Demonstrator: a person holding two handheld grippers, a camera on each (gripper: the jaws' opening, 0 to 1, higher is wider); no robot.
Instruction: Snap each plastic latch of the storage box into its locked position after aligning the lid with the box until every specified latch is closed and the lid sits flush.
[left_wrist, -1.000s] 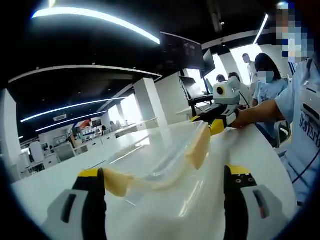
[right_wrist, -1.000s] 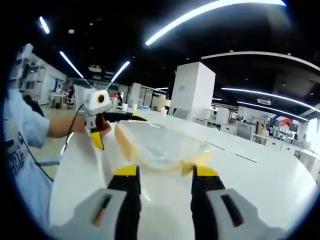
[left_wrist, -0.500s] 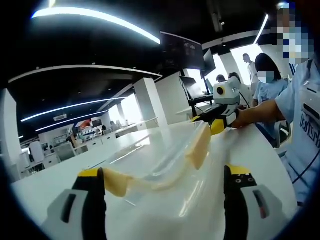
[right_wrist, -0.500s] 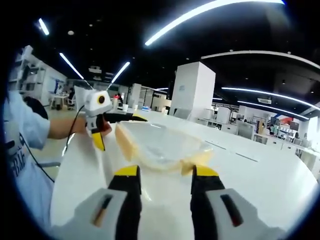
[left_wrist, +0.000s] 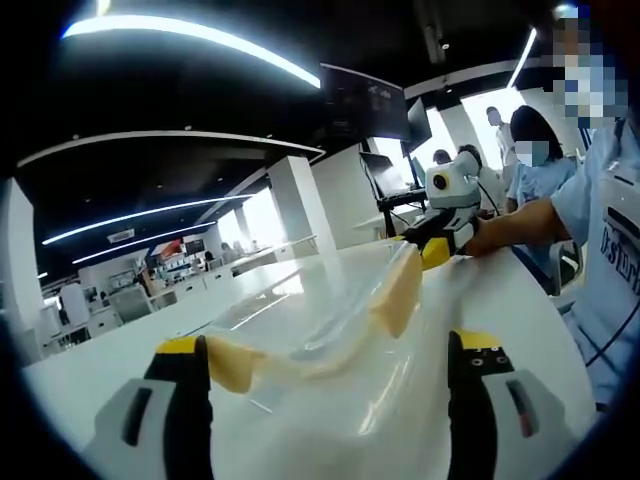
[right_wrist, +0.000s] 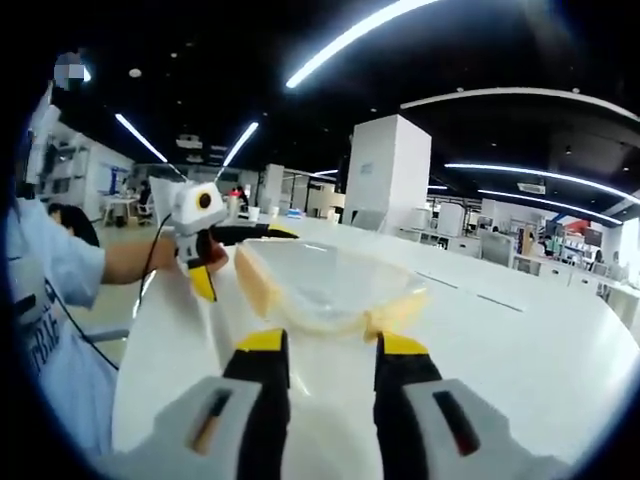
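We've got the storage box (right_wrist: 330, 285) just beyond our right gripper (right_wrist: 330, 352), both grippers' jaws apart and empty, and pressing a latch (left_wrist: 398, 290) off-centre could skid it.

No legible text or labels.

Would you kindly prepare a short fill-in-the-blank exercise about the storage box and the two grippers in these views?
1. The storage box rests on a table coloured ____.
2. The box's latches are pale ____.
3. The fingertips of the right gripper are coloured ____.
4. The left gripper has its fingers spread ____.

Missing words: white; yellow; yellow; open
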